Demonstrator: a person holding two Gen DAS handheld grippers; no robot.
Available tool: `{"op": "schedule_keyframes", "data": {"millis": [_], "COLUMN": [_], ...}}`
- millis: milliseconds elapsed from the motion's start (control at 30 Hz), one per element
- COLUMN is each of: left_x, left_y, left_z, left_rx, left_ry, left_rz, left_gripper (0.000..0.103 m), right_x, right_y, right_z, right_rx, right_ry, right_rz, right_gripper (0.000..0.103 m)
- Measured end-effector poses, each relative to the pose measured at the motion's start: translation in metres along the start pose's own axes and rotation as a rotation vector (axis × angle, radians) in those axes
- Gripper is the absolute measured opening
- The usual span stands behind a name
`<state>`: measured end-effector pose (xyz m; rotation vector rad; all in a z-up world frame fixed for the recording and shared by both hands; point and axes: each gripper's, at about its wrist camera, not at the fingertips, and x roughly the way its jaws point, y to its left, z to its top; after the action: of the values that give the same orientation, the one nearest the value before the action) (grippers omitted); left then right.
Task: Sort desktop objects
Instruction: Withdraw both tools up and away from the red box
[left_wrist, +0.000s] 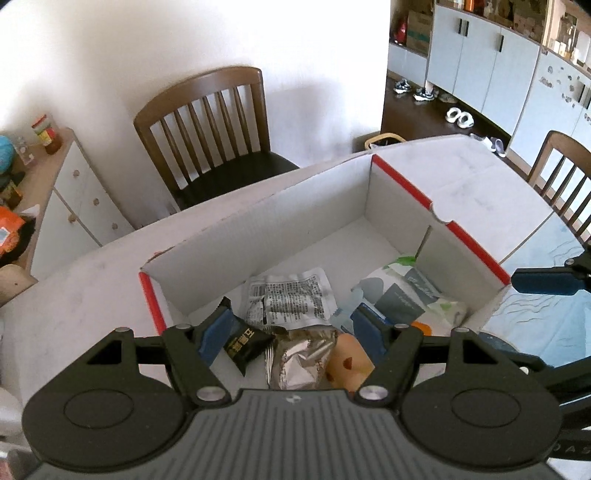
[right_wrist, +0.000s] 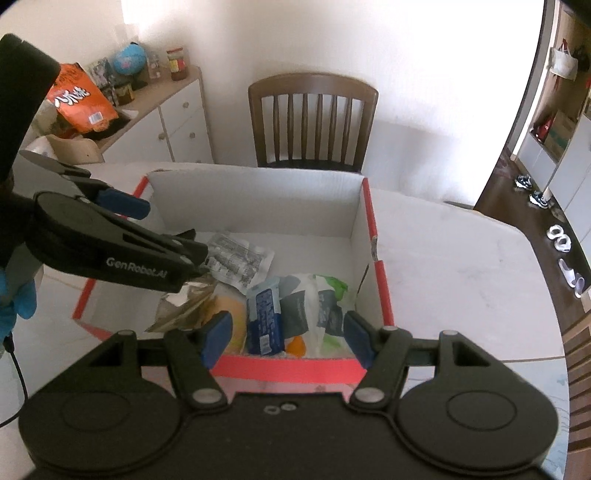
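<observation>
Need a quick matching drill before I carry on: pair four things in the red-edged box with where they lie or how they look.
Things:
1. black snack packet
2. white printed sachet
3. blue packet
4. silver foil wrapper

Descriptions:
A. flat on the box floor, nearest the far wall of the four
B. beside the left gripper's left finger, gold lettering
C. crumpled, between the black packet and a peach-coloured item
D. standing against the green and white pouch, at the near wall

Pairs: 1-B, 2-A, 3-D, 4-C
</observation>
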<state>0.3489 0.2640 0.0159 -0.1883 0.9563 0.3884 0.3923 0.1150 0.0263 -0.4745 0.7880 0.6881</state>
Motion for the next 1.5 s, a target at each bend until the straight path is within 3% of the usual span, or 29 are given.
{"op": "schedule_keyframes", "data": {"millis": [833, 1500], "left_x": [-0.118, -0.15], "left_y": [-0.037, -0.069], "left_z": [-0.06, -0.147], "left_rx": [-0.029, -0.039], "left_ry": [-0.108, -0.201], "left_rz": [0.027, 0.067], "left_gripper": [0.072, 0.072], "right_x": [-0.106, -0.142], "right_y": [0.003, 0.006], "right_z": [-0.055, -0.137], "right_rx": [-0.002, 0.02], "right_ry": [-0.091, -0.111], "right_rz": [0.066, 0.072], "right_gripper": [0.066, 0.066]}}
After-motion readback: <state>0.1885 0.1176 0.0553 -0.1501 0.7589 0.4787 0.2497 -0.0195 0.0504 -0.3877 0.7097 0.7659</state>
